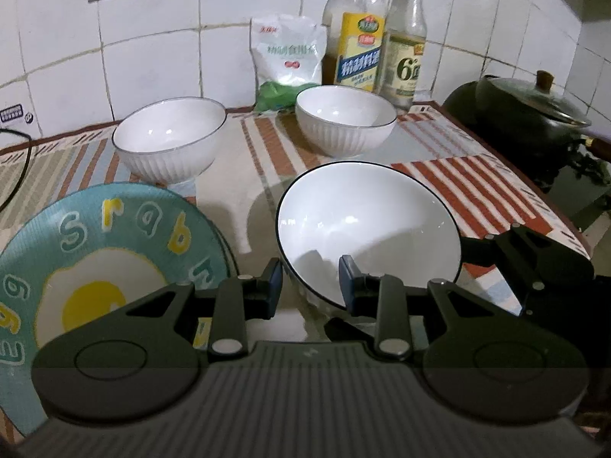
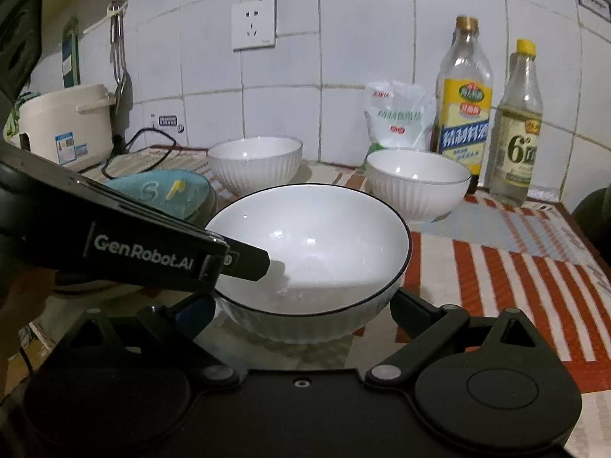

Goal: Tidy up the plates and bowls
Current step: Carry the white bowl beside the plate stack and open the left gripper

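Note:
A white bowl with a dark rim (image 1: 366, 225) (image 2: 309, 252) sits near the front of the striped mat. My left gripper (image 1: 310, 286) is open, its fingers straddling the bowl's near left rim, one finger inside. In the right wrist view the left gripper (image 2: 244, 263) reaches into the bowl. My right gripper (image 2: 301, 313) is wide open around the bowl's base, and shows at the bowl's right (image 1: 527, 263). Two white ribbed bowls stand behind, one at the left (image 1: 170, 139) (image 2: 255, 162), one at the right (image 1: 345, 122) (image 2: 418, 185). A teal plate with a fried-egg print (image 1: 103, 267) (image 2: 168, 191) lies left.
Two bottles (image 1: 359, 34) (image 1: 404, 49) and a white bag (image 1: 286, 53) stand against the tiled wall. A dark lidded pot (image 1: 530, 114) sits at the right. A rice cooker (image 2: 65, 126) with a black cable stands at the far left.

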